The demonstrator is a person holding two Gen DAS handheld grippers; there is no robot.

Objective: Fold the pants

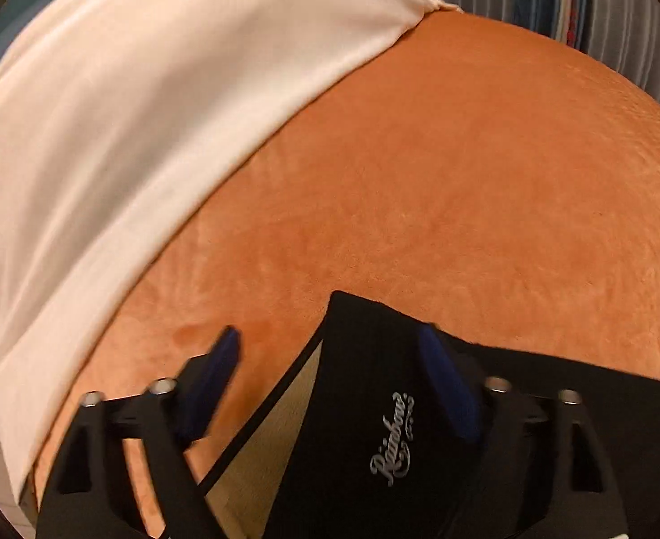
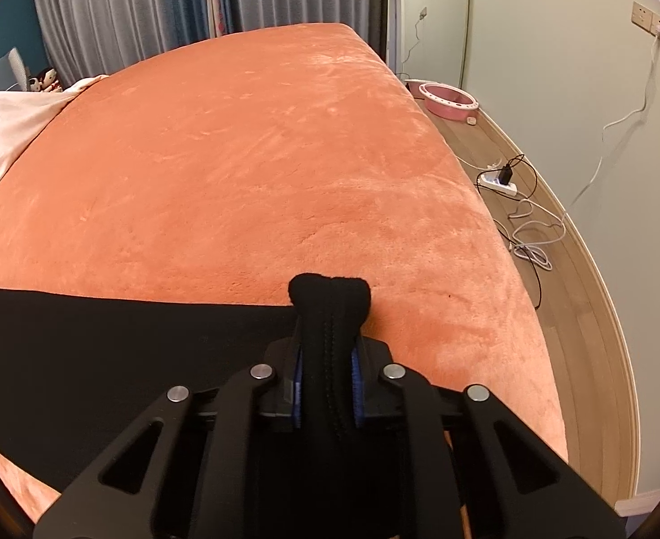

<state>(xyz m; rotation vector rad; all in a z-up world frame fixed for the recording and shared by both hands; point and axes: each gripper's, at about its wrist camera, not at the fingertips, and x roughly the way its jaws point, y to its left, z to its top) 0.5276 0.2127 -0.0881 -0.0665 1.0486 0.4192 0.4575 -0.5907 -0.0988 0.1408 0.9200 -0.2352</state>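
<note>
Orange bed (image 2: 249, 170) open ahead; cream pillow (image 1: 150, 112) flanks left.

Right gripper (image 2: 327, 386) pinching bunched black pants (image 2: 105, 359), orange bed cover (image 2: 240, 157), pink bowl (image 2: 449, 99) on floor

Pants (image 1: 375, 404): in the left wrist view we see only a corner with a logo; the rest runs off the bottom and right edges.
Left gripper (image 1: 330, 382): its pads are blurred, and we cannot tell whether the right pad touches the cloth.
Pants in the right wrist view (image 2: 105, 359): cut off at the left edge; the bunch between the right gripper (image 2: 327, 395) hides the fabric below.
Cream cover (image 1: 128, 134): cropped by the left edge.
Items by the curtain (image 2: 45, 78): too small for us to identify.
</note>
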